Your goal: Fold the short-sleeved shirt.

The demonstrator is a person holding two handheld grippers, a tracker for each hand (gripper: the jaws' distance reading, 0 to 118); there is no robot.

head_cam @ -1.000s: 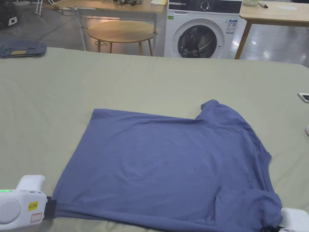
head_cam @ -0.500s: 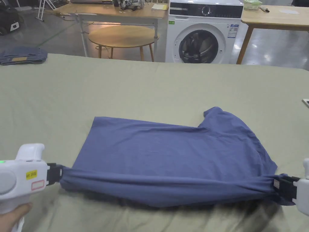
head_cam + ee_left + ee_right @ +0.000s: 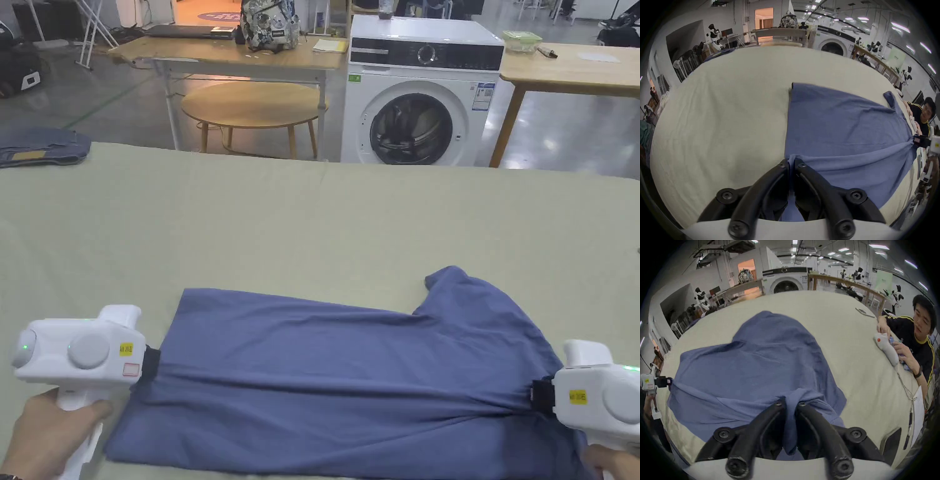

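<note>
Shirt stretched between left gripper, right gripper.

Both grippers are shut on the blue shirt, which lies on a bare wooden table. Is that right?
Not quite. The left gripper and right gripper are shut on the blue shirt, but the head view shows it lying on a pale green cloth-covered surface, not bare wood.

shirt near edge cut off at frame bottom, right hand mostly out of frame
</note>
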